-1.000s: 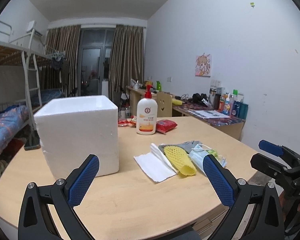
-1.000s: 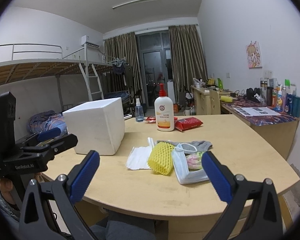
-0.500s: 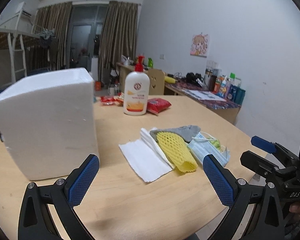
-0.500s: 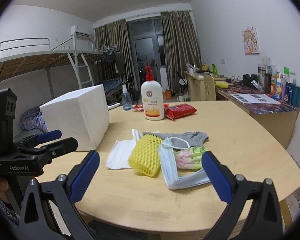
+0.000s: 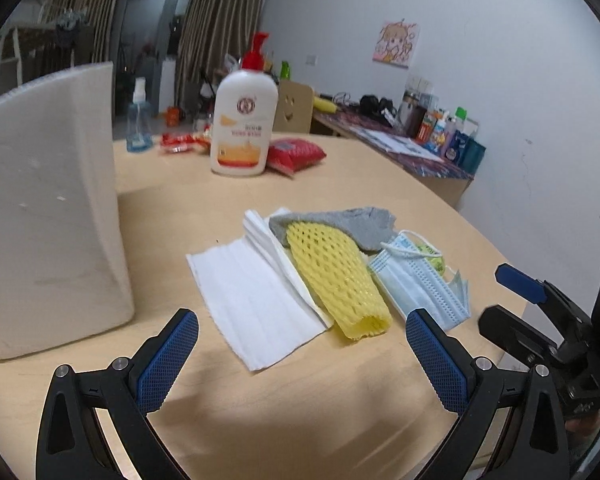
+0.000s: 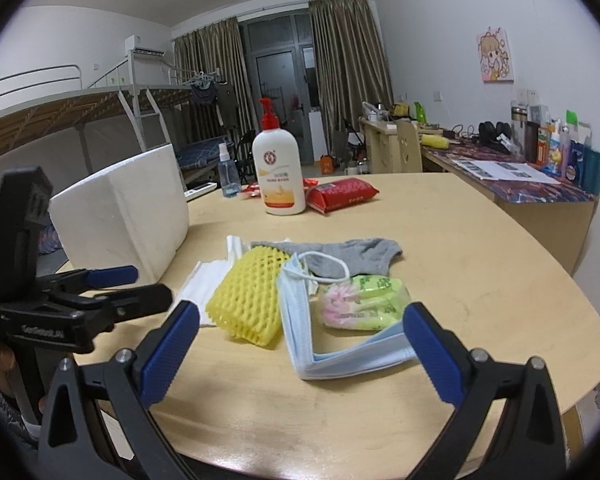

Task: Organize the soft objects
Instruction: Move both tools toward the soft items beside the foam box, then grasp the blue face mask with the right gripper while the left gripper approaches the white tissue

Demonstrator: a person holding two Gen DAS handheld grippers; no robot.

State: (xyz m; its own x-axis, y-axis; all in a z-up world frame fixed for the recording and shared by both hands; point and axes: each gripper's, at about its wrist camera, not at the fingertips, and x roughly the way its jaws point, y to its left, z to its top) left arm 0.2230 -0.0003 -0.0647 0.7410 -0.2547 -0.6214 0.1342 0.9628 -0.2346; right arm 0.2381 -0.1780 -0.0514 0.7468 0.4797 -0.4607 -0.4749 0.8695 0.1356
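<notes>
Both claws, left claw (image 5: 298,354) and right claw (image 6: 300,350), gape empty just short of the yellow foam net (image 5: 336,278); only the right view shows the green packet (image 6: 360,300).

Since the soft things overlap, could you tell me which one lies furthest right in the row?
The blue face mask, folded, with white ear loops; it partly covers a green-and-pink packet.

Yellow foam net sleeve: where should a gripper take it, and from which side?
Probably the near open end of the yellow foam net sleeve, approached from the table's front edge. That end sticks out free, while the far end rests against the grey sock. The left gripper is open and roughly aligned.
</notes>
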